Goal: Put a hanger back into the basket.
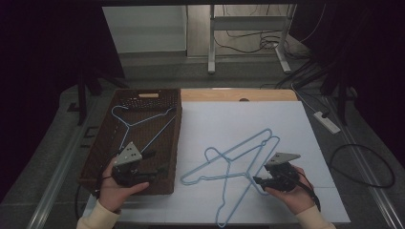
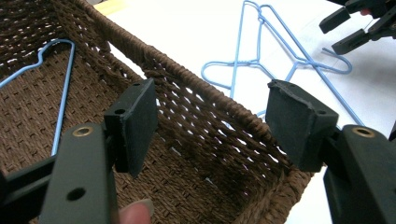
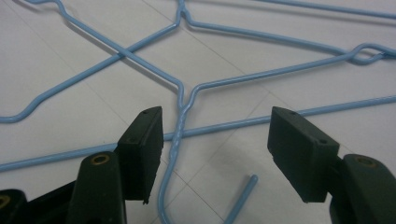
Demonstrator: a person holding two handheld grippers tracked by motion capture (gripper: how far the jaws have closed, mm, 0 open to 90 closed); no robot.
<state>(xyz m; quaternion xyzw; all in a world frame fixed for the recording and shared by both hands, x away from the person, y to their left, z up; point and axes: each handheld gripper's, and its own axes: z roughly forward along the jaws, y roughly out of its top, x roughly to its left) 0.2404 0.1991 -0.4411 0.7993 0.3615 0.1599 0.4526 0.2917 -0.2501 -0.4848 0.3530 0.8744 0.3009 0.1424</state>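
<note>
Two light-blue wire hangers lie crossed on the white table sheet (image 1: 286, 124): one hanger (image 1: 224, 160) has its hook to the left, the other hanger (image 1: 239, 193) has its hook toward the near edge. My right gripper (image 1: 258, 178) is low over their crossing. In the right gripper view the right gripper (image 3: 215, 135) stands open, and the twisted neck (image 3: 180, 126) of one hanger lies between the jaws, close to the left pad and not pressed. A third blue hanger (image 1: 138, 121) lies inside the brown wicker basket (image 1: 177, 138). My left gripper (image 2: 210, 116) is open and empty above the basket's near right corner.
The basket rim (image 2: 187, 74) runs between the left gripper and the hangers on the sheet (image 2: 261, 65). The right gripper (image 2: 348, 32) shows far off in the left gripper view. A wooden strip (image 1: 239, 94) edges the table's far side. Cables and a power strip (image 1: 327, 121) lie on the floor.
</note>
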